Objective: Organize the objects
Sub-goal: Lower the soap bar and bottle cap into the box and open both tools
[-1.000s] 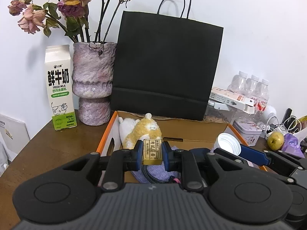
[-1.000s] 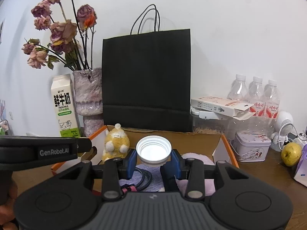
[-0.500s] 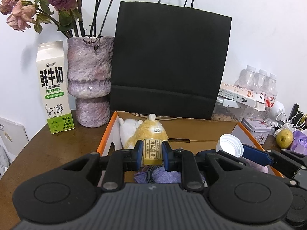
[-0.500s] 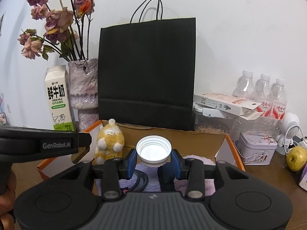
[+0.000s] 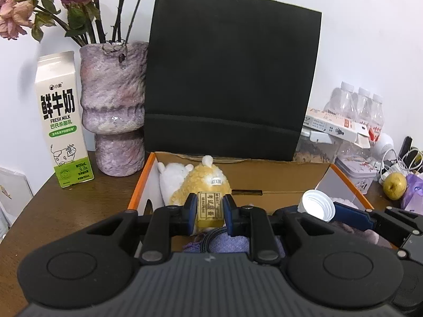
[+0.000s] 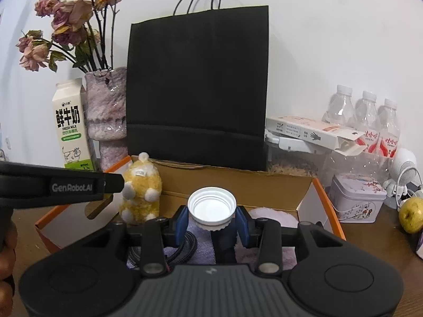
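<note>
My left gripper is shut on a small yellow block with printed characters, held over the open cardboard box with orange edges. My right gripper is shut on a white screw cap, held above the same box; the cap also shows in the left wrist view. A yellow plush toy and a white plush stand in the box's far left corner. Purple cloth and a braided cable lie in the box.
A black paper bag stands behind the box. A milk carton and a purple vase with dried roses are at the left. Water bottles, a flat carton, a tin and a green apple are at the right.
Both grippers have moved closer to the box and bag, keeping hold of the block and the cap. The bag and vase look larger now.
</note>
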`<state>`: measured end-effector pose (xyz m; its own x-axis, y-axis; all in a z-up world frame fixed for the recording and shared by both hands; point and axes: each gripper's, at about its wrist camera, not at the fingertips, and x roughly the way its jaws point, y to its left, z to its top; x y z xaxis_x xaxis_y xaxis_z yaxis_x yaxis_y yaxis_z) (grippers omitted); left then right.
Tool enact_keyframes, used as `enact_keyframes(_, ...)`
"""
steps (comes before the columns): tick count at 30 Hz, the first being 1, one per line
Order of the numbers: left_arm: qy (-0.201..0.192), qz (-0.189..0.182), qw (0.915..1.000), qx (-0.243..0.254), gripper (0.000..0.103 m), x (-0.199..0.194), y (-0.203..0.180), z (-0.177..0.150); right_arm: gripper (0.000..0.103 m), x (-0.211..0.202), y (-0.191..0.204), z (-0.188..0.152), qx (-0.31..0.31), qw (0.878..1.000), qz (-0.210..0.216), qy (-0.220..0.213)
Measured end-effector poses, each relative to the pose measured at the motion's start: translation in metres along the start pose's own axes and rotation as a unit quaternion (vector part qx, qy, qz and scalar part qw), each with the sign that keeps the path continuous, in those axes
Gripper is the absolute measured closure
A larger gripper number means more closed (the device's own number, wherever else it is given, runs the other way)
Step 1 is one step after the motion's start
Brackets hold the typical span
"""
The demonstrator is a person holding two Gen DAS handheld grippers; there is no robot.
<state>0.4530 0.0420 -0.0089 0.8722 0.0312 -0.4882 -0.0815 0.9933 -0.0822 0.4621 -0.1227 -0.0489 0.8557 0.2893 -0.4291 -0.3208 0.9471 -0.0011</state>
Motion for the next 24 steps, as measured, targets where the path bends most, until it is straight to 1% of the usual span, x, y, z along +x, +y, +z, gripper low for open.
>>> enact_keyframes(3,0.004,0.001,1.0000,0.005,0.081,0.0025,-0.0010,-0.0013,0.065,0.0018,-0.0024,-0.0011,0.006,1.000,-0.001,0.005)
enact_keyframes(5,-0.002,0.006,0.9999,0.008,0.077,0.0009,-0.0013,-0.0017,0.063,0.0019,-0.0029,-0.0011,0.008,1.000,-0.002,0.006)
enact_keyframes(6,-0.006,0.006,0.9999,0.008,0.069,-0.0005,-0.0012,-0.0018,0.060,0.0014,-0.0029,-0.0010,0.009,1.000,-0.003,0.005)
enact_keyframes(7,-0.010,0.007,0.9999,0.006,0.054,-0.0020,-0.0009,-0.0019,0.049,0.0007,-0.0028,-0.0009,0.009,1.000,-0.003,0.004)
enact_keyframes(8,-0.014,0.009,0.9998,0.007,0.049,-0.0031,-0.0011,-0.0019,0.040,0.0001,-0.0025,-0.0008,0.009,1.000,-0.004,0.002)
enact_keyframes(9,-0.018,0.012,0.9997,0.010,0.043,-0.0041,-0.0019,-0.0022,0.036,-0.0005,-0.0021,-0.0007,0.008,1.000,-0.005,0.001)
enact_keyframes(11,-0.019,0.015,0.9996,0.014,0.029,-0.0051,-0.0035,-0.0019,0.021,-0.0015,-0.0015,-0.0002,0.008,1.000,-0.008,-0.001)
enact_keyframes(12,-0.019,0.015,0.9996,0.013,0.013,-0.0052,-0.0036,-0.0018,0.017,-0.0019,-0.0016,0.0001,0.008,1.000,-0.009,-0.003)
enact_keyframes(13,-0.021,0.018,0.9996,0.011,0.000,-0.0055,-0.0036,-0.0018,0.012,-0.0022,-0.0017,0.0002,0.009,1.000,-0.009,-0.003)
enact_keyframes(14,-0.026,0.021,0.9994,0.008,0.000,-0.0065,-0.0032,-0.0019,0.007,-0.0023,-0.0017,0.0003,0.010,1.000,-0.010,-0.003)
enact_keyframes(17,-0.028,0.026,0.9993,0.001,0.000,-0.0074,-0.0016,-0.0010,0.000,-0.0022,-0.0040,0.0007,0.020,1.000,-0.006,0.000)
enact_keyframes(24,-0.024,0.029,0.9993,-0.003,0.000,-0.0066,0.0001,-0.0010,0.000,-0.0038,-0.0023,0.0012,0.018,1.000,-0.005,-0.001)
